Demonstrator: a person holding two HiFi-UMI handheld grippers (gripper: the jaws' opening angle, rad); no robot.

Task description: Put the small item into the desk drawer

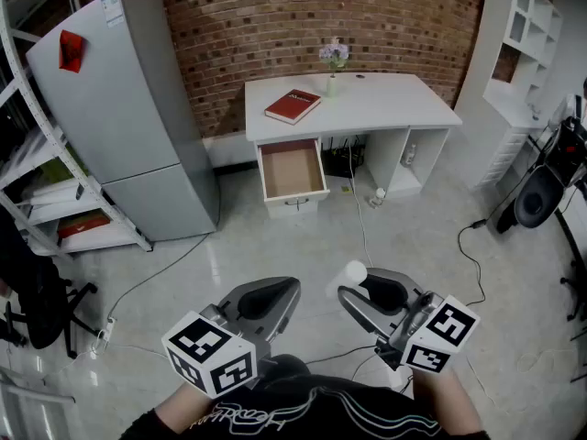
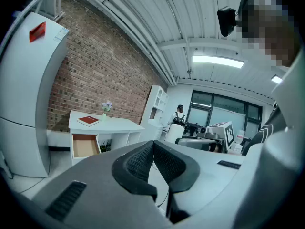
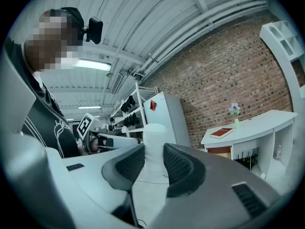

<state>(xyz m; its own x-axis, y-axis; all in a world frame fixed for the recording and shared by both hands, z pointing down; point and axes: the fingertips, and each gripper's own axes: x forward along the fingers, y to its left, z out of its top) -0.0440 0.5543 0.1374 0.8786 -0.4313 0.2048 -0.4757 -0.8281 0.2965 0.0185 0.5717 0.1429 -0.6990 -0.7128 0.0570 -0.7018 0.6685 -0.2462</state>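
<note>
A small white cylindrical item (image 1: 351,272) is held between the pads of my right gripper (image 1: 359,290), which is shut on it. In the right gripper view the white item (image 3: 155,140) stands upright between the two dark pads. My left gripper (image 1: 281,291) hovers beside it at the left, its jaws closed together with nothing between them (image 2: 153,149). Both are held low over the floor, well short of the white desk (image 1: 385,104). The desk's drawer (image 1: 292,172) is pulled out and its wooden inside shows bare.
On the desk lie a red book (image 1: 293,106) and a small vase of flowers (image 1: 333,62). A grey fridge (image 1: 128,117) stands left of the desk, with shelving (image 1: 46,200) further left. Cables (image 1: 362,218) run across the floor. A white shelf unit (image 1: 527,53) stands at the right.
</note>
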